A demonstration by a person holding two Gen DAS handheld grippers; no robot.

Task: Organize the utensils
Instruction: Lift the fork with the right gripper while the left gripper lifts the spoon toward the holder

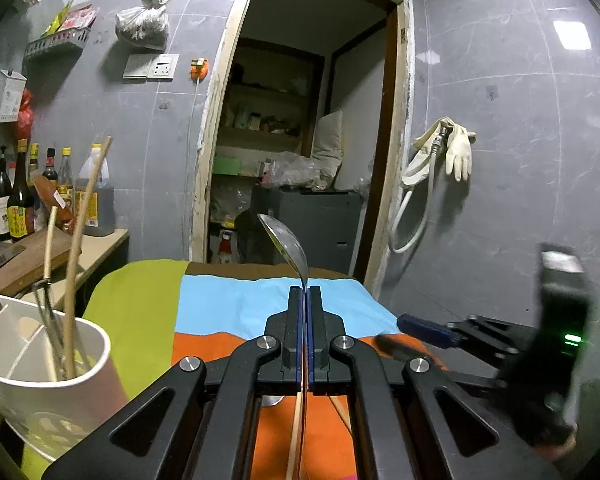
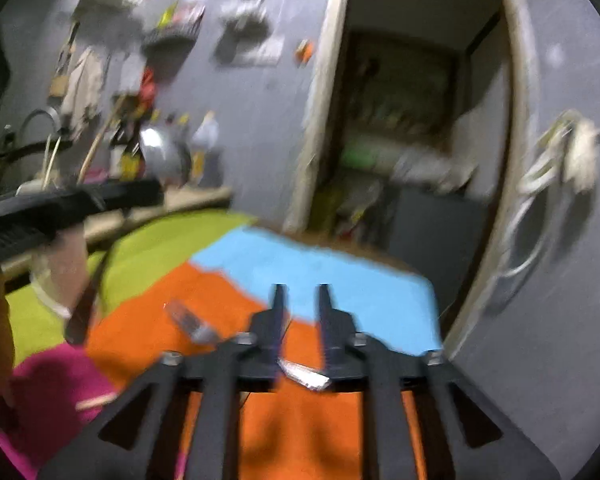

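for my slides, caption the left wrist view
Left claw shut on a metal spoon, white utensil holder at left.

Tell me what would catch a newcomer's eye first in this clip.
Front and centre, the left gripper is clamped on a metal spoon that stands up before the dark doorway. To its left a white utensil holder holds sticks, all above a cloth of green, blue and orange patches.

A cloth [image 1: 236, 312] of green, blue and orange patches covers the table. Past its left edge, sauce bottles [image 1: 24, 196] stand on a counter [image 1: 100, 242] beside a wooden board [image 1: 24, 264]. Gloves [image 1: 458, 152] and a hose [image 1: 410, 216] hang on the grey wall [image 1: 520, 120] beyond the far right corner, beside an open doorway [image 1: 300, 120].
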